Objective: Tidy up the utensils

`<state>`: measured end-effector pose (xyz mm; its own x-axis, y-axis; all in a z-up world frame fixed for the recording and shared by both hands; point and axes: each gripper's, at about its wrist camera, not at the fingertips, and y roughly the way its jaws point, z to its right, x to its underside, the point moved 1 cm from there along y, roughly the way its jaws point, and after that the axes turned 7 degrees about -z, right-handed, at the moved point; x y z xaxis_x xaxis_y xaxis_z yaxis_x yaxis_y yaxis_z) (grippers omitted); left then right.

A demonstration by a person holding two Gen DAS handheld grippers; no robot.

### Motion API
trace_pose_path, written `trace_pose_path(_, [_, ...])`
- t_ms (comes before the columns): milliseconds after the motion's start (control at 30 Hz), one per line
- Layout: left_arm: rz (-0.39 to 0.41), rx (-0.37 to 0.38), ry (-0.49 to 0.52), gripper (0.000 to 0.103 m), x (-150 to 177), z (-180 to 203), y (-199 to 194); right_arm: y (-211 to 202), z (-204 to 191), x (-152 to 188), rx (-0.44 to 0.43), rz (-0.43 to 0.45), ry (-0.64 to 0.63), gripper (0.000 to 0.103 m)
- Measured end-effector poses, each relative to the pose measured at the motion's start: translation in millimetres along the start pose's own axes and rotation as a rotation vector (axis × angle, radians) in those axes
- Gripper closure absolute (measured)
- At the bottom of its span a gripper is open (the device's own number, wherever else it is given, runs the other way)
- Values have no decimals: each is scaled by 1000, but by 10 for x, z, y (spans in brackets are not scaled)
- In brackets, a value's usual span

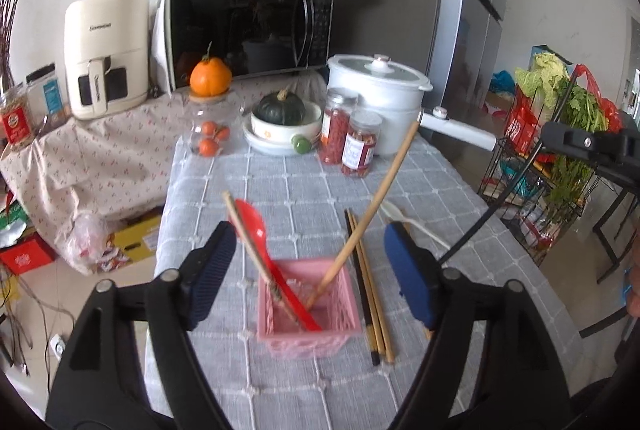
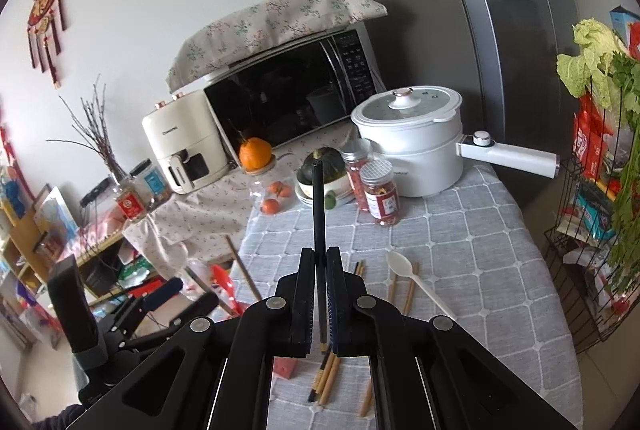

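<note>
A pink basket (image 1: 308,304) sits on the grey checked tablecloth (image 1: 280,182). It holds a red spoon (image 1: 276,258) and two wooden chopsticks (image 1: 376,198) that lean out to either side. My left gripper (image 1: 310,270) is open just above the basket, its pads touching nothing. More chopsticks (image 1: 372,294) lie right of the basket, with a white spoon (image 1: 416,226) beyond them. My right gripper (image 2: 320,258) is shut on a black chopstick (image 2: 319,206) that points up and away, lifted above the loose chopsticks (image 2: 328,374) and the white spoon (image 2: 416,282).
At the table's far end stand a white electric pot (image 1: 380,98), two jars of red dried food (image 1: 352,138), a dark squash in a bowl (image 1: 284,114) and a glass jar with oranges (image 1: 210,126). A wire rack with greens (image 1: 560,150) stands right of the table.
</note>
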<state>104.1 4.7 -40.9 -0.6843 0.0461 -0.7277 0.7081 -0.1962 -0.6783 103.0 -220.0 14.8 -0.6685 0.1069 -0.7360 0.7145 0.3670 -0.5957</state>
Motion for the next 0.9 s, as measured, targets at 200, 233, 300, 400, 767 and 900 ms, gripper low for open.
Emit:
trace_pose_path(200, [-152, -31, -44, 19, 44, -171, -69, -152, -138, -69, -92, 36, 1, 97])
trace_pose_path(233, [-155, -30, -55, 18, 79, -220, -90, -159, -162, -86, -113, 44, 7, 97])
trace_pose_path(300, [-151, -33, -95, 16, 146, -322, -100, -149, -214, -110, -146, 59, 15, 97])
trace_pose_path(400, [-187, -18, -155, 16, 201, -450, -39, -76, -313, -125, -167, 69, 12, 97])
trace_pose_path(767, [-223, 4, -148, 16, 257, -463, 2, 471, -549, -33, -172, -22, 7, 97])
trace_pose_path(900, [-237, -1, -157, 16, 270, -480, 49, 718, -585, 63, -174, -89, 16, 97])
